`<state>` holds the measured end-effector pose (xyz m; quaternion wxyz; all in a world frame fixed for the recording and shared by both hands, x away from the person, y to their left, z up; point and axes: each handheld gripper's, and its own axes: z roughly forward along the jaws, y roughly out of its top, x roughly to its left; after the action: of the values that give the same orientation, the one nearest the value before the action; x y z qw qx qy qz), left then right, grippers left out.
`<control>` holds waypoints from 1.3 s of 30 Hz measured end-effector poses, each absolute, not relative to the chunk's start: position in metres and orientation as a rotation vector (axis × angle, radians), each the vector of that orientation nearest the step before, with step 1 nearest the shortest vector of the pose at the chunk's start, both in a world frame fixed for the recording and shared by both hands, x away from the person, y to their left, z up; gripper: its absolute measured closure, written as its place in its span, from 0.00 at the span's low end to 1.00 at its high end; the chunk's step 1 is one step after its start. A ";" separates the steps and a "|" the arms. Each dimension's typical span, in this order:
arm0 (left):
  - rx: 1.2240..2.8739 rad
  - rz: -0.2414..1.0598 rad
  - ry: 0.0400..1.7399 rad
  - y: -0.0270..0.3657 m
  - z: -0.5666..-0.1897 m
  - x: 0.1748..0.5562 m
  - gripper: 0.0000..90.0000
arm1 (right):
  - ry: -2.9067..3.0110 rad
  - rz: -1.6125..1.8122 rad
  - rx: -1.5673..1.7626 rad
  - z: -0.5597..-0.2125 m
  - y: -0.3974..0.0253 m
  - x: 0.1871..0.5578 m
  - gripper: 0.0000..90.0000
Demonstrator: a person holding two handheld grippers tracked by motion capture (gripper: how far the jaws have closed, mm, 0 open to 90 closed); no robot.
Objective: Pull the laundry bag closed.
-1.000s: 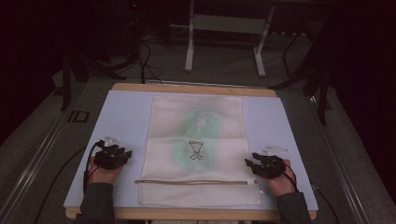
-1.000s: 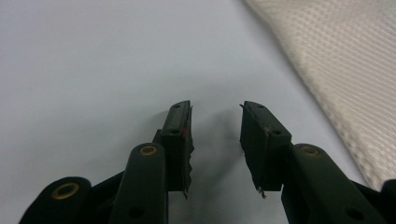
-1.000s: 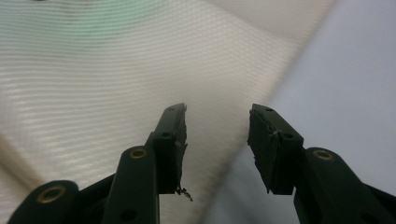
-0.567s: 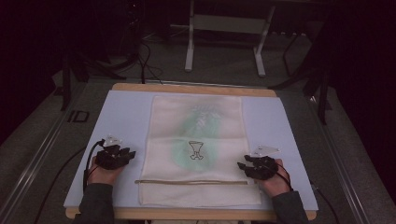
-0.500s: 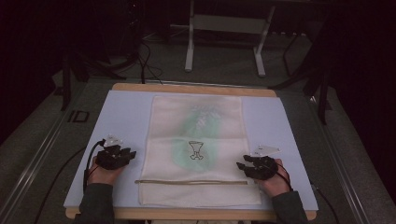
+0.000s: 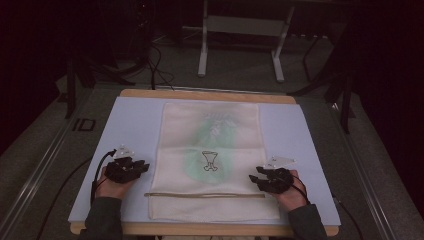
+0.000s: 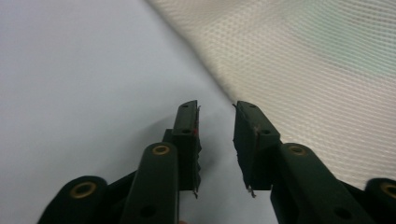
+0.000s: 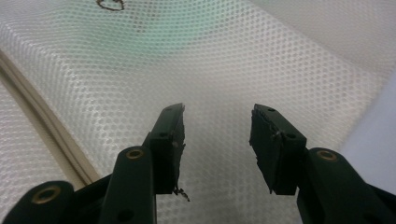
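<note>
High view: mesh bag (image 6: pixel 210 160) lies flat mid-table on the pale blue mat (image 6: pixel 135 125), zipper line near its 6 o'clock end, left gripper (image 6: pixel 141 167) at its 9 o'clock edge, right gripper (image 6: pixel 256 179) on its 3 o'clock edge. Left gripper view: jaws narrowly apart over mat, holding nothing, bag edge at 1 o'clock. Right gripper view: jaws wider, empty, over honeycomb weave showing green tint and zipper (image 8: pixel 42 130) at 9 o'clock.
</note>
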<state>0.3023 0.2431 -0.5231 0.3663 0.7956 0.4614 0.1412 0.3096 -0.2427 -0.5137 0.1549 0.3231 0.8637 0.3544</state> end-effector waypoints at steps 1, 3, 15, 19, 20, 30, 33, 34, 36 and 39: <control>2.055 0.372 1.150 0.241 -0.521 0.301 0.84 | 2.473 1.015 0.907 -0.513 -0.239 0.308 0.62; 2.061 0.375 1.127 0.239 -0.521 0.300 0.89 | 2.473 1.023 0.899 -0.512 -0.238 0.308 0.62; 2.118 0.335 1.059 0.229 -0.522 0.300 1.00 | 2.516 1.045 0.857 -0.510 -0.223 0.304 0.61; 2.148 0.321 1.025 0.222 -0.523 0.299 1.00 | 2.524 1.041 0.847 -0.510 -0.220 0.303 0.61; 2.152 0.315 1.017 0.220 -0.524 0.299 1.00 | 2.529 1.041 0.849 -0.510 -0.219 0.303 0.61; 2.206 0.302 0.990 0.213 -0.526 0.300 1.00 | 2.558 1.043 0.803 -0.510 -0.208 0.299 0.60; 2.206 0.295 0.992 0.212 -0.527 0.301 1.00 | 2.566 1.041 0.792 -0.509 -0.206 0.299 0.60; 2.212 0.292 0.992 0.212 -0.528 0.301 1.00 | 2.571 1.048 0.787 -0.509 -0.204 0.297 0.60; 2.211 0.286 0.994 0.212 -0.528 0.301 1.00 | 2.577 1.046 0.778 -0.508 -0.201 0.296 0.60; 2.206 0.280 0.994 0.213 -0.529 0.302 1.00 | 2.585 1.043 0.762 -0.508 -0.198 0.295 0.60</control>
<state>0.3016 0.2128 -0.5288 0.3457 0.8498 0.3830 0.1081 0.2948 -0.1981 -0.5078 0.1254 0.2614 0.8875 0.3581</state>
